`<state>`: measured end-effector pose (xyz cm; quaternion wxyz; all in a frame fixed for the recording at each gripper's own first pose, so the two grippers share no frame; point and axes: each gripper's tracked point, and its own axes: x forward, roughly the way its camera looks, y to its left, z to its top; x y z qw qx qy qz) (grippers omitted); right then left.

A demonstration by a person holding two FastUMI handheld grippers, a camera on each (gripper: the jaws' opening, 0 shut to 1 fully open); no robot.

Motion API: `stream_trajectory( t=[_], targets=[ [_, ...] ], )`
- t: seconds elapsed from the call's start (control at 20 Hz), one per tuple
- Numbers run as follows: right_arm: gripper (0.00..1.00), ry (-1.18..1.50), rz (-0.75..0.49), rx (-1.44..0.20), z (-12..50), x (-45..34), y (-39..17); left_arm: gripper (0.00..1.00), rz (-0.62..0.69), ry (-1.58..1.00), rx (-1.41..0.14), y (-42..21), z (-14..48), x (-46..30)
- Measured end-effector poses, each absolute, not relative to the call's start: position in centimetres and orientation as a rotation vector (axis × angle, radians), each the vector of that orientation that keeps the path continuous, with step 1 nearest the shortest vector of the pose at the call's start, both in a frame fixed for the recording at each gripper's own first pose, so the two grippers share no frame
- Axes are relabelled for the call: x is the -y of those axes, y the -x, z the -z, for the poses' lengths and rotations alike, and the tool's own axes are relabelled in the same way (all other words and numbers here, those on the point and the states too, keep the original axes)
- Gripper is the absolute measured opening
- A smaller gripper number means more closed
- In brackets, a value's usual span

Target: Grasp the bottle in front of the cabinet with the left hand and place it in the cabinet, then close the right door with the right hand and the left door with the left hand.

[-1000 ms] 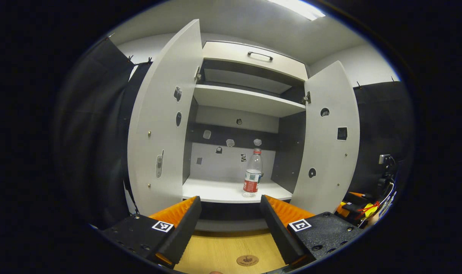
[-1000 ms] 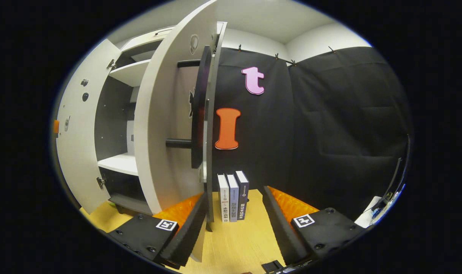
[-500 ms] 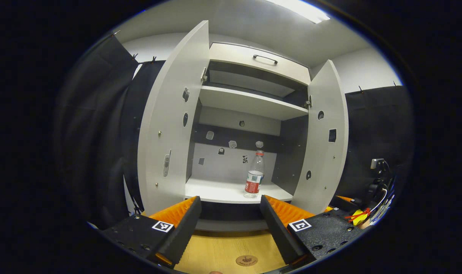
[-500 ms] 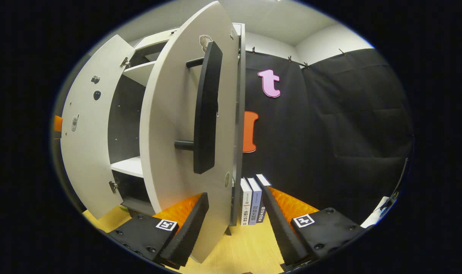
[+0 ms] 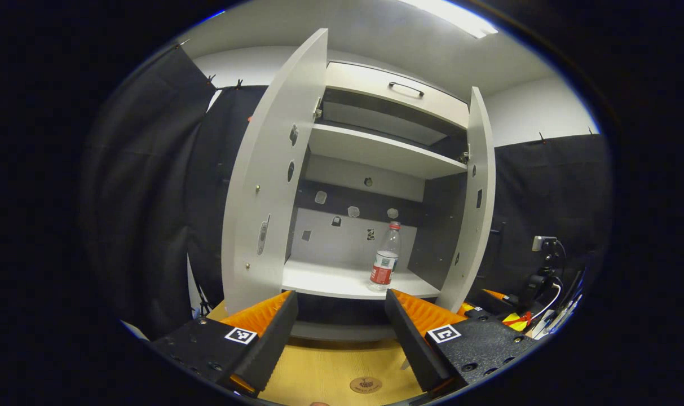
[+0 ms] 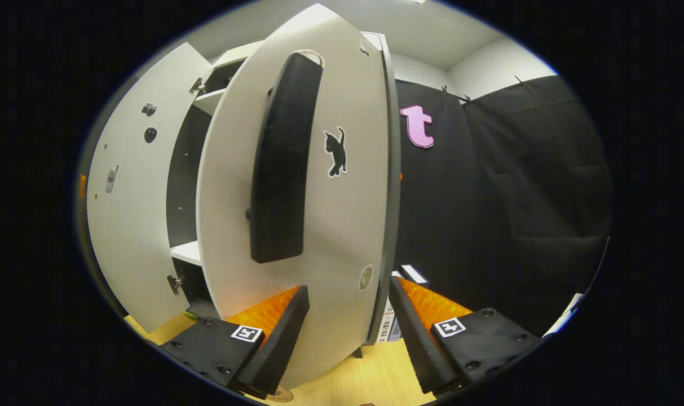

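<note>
Black cloth walls back a wooden bench (image 5: 330,366) carrying the cabinet (image 5: 375,152). Nearest, the left gripper (image 5: 342,330) sits back with fingers apart, empty. The right gripper (image 6: 347,330), fingers apart too, pushes the right door (image 6: 296,186) — it has swung well inward in the last second, though not yet shut. Beyond, the bottle (image 5: 385,258) stands upright on the lower shelf; the left door (image 5: 268,186) remains wide open. Whether the right fingers touch the door is hard to tell.

Bottle (image 5: 384,259) on cabinet shelf (image 5: 342,281)
</note>
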<state>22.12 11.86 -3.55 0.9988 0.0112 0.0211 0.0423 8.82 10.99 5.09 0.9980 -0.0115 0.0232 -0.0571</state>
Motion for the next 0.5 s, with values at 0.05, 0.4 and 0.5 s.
stream_trajectory(
  t=[0.05, 0.4, 0.5],
  targets=[
    [0.94, -0.025, -0.097, -0.043, 3.7, -12.5, -22.8, 0.95, 0.108, 0.023, -0.050, -9.0, -4.9, -11.3],
    [0.95, 0.023, -0.097, -0.018, 3.1, -15.6, -27.3, 0.94, 0.093, 0.023, -0.077, -8.7, -3.2, -12.5],
    [0.95, 0.020, -0.094, -0.016, 3.3, -15.7, -27.7, 0.94, 0.095, 0.023, -0.083, -8.5, -2.9, -12.8]
  ],
)
